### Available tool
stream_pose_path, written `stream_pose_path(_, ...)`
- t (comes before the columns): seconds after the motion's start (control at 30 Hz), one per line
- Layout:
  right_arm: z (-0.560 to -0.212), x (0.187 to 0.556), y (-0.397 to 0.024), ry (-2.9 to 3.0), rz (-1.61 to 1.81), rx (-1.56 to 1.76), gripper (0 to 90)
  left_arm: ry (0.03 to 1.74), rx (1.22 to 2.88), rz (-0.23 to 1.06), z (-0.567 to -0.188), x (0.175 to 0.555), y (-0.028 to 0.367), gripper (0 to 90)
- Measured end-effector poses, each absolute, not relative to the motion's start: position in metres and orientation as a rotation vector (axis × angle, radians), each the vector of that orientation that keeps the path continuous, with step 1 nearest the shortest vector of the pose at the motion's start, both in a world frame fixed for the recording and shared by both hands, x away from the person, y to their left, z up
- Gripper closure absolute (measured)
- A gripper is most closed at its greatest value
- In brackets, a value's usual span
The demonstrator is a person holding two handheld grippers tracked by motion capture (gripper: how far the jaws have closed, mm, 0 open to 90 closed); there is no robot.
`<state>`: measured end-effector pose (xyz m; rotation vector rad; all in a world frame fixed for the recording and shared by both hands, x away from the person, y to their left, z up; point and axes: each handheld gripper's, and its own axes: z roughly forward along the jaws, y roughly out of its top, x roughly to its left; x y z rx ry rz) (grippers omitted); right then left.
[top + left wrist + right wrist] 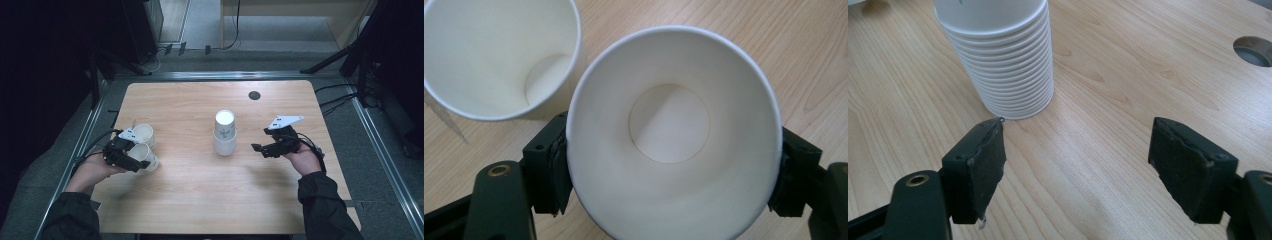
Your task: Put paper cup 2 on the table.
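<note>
Two paper cups have come off the stack and sit near the left edge of the surface. The far cup stands on the wood with its mouth up, apart from any tool. The near cup sits just beside it, and the left tongs have it between their pads: in the left gripper view the cup's rim reaches from one pad to the other and looks slightly squeezed into an oval, so the pads seem to be pressing on it, though whether the grip is firm or loosening cannot be told. Its base looks close to the wood, so this cup is probably being set down beside the first.

The stack of cups stands upside down in the middle of the surface, and many rims show stacked in the right gripper view, so most of the work seems left. The right tongs hover to the stack's right, spread wide with nothing between them, likely ready to steady or take the next cup.
</note>
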<state>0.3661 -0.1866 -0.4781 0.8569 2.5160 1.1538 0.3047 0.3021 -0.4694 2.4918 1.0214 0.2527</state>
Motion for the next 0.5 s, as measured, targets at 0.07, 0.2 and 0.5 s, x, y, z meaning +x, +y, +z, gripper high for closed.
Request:
stream_pose_path(0.07, -0.4781, 0.3662, -0.1868, 2.517, 1.155, 0.856, 23.4, 1.028, 2.511, 0.266, -0.4712, 0.3046, 0.3023, 22.7)
stream_pose_path(0.2, -0.4781, 0.3661, -0.1868, 2.517, 1.152, 0.855, 23.4, 1.028, 2.546, 0.287, -0.4739, 0.3049, 0.3012, 22.3)
stream_pose_path(0.5, -0.4782, 0.366, -0.1869, 2.516, 1.152, 0.855, 23.4, 1.024, 2.584, 0.307, -0.4769, 0.3053, 0.2987, 21.8)
